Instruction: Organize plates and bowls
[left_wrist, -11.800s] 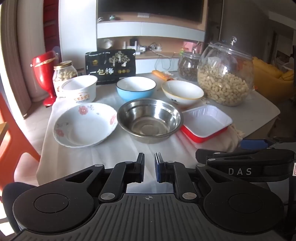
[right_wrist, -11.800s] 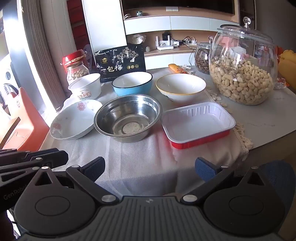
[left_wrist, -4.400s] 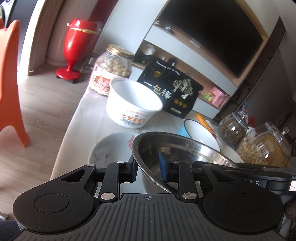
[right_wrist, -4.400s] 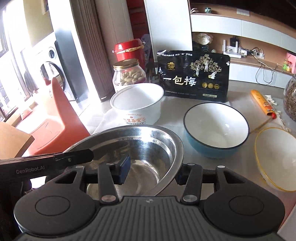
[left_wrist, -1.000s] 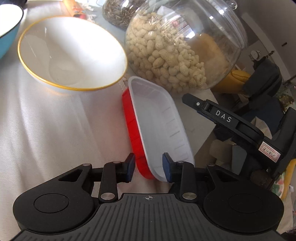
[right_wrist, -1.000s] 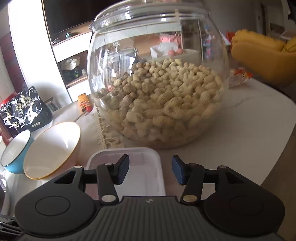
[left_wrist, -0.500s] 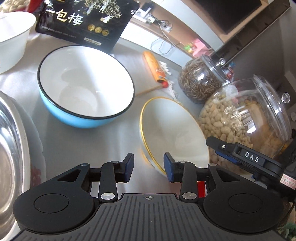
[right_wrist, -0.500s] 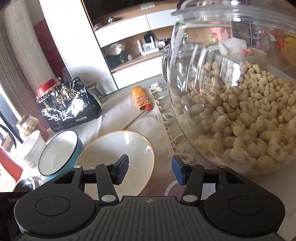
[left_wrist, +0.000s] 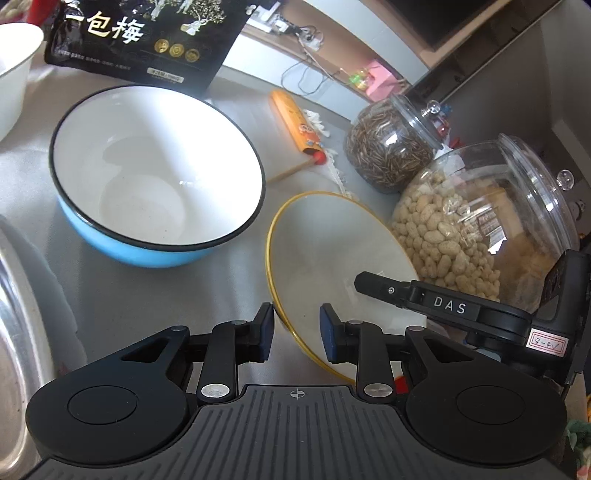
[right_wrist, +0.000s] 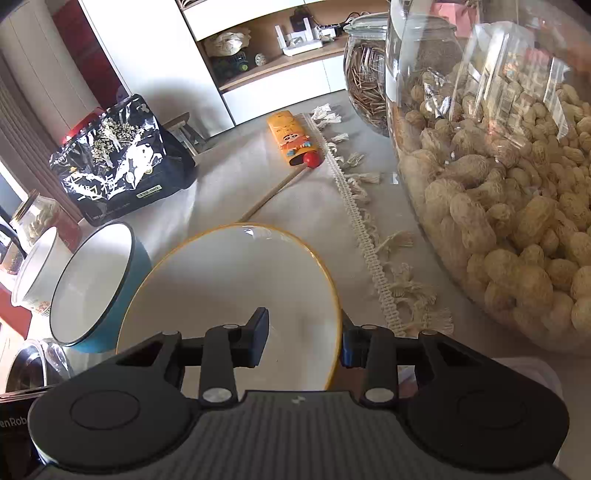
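A white bowl with a yellow rim (left_wrist: 332, 251) sits on the cloth between the blue bowl (left_wrist: 155, 177) and the peanut jar. My left gripper (left_wrist: 295, 332) straddles its near rim; the jaws are closing, and the pads stand a little off the rim. In the right wrist view the same bowl (right_wrist: 229, 288) lies under my right gripper (right_wrist: 301, 339). One finger is inside the bowl and the other outside its right rim. These jaws are closing too, with a gap at the inner pad. The blue bowl (right_wrist: 92, 284) stands just left.
The big peanut jar (right_wrist: 498, 184) stands close on the right, with a seed jar (right_wrist: 365, 74) behind it. Also on the table are a steel bowl (left_wrist: 14, 332) at the left edge, a white tub (right_wrist: 33, 273), a black snack bag (left_wrist: 147, 37) and an orange packet (left_wrist: 295, 125).
Both grippers left the red tray beside the peanut jar and swung left to the yellow-rimmed bowl. Its rim now lies between each pair of jaws, and both pairs stand narrower.
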